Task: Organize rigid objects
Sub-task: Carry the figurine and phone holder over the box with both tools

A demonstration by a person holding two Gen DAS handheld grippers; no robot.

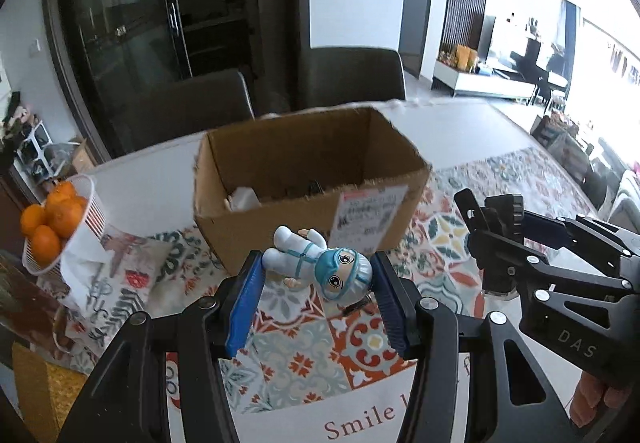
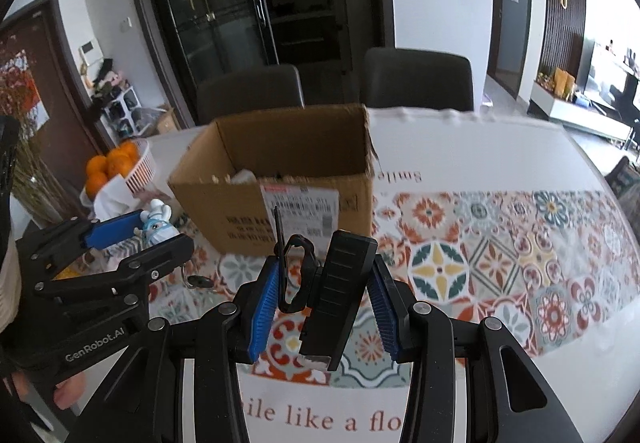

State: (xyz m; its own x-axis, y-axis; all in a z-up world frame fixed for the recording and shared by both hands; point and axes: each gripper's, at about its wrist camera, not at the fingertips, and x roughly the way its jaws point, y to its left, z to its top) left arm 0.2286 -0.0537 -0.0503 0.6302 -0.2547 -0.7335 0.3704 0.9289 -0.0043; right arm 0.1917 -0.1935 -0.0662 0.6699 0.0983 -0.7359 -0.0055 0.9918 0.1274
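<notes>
Left wrist view takes in a table (image 1: 160,179) under a white cloth (image 1: 460,243) printed with a band of orange, teal and yellow tiles and, near the front edge, red lettering that begins "Smile"; the right wrist view reads more of it, "…ile like a flo…", and the same line upside down along the far side. Two dark chairs (image 2: 416,77) stand behind the table, before a black glass cabinet (image 2: 224,3). On the cloth sits an open cardboard box (image 1: 304,179), flaps gone, with something white and something dark low inside; a shipping label (image 1: 370,217) with barcodes is stuck on its near wall, its print too small to read. To the box's left a white slatted basket (image 1: 90,211) holds oranges (image 1: 52,223) and rests on white tissue. The left gripper (image 1: 318,275), marked "GenRobot.AI" on its body in the right wrist view, is closed about halfway on a figurine (image 1: 320,263) in white suit, teal cap and mask, lying crosswise between the blue pads (image 1: 244,307), head to the right, held above the cloth just in front of the box. The right gripper (image 2: 324,283), lettered "DAS" as seen from the left wrist, is closed a similar amount on a black ribbed clamp (image 2: 340,295) with a hooked bracket, also above the cloth before the box. A key ring (image 2: 196,281) lies on the cloth beneath the left gripper
</notes>
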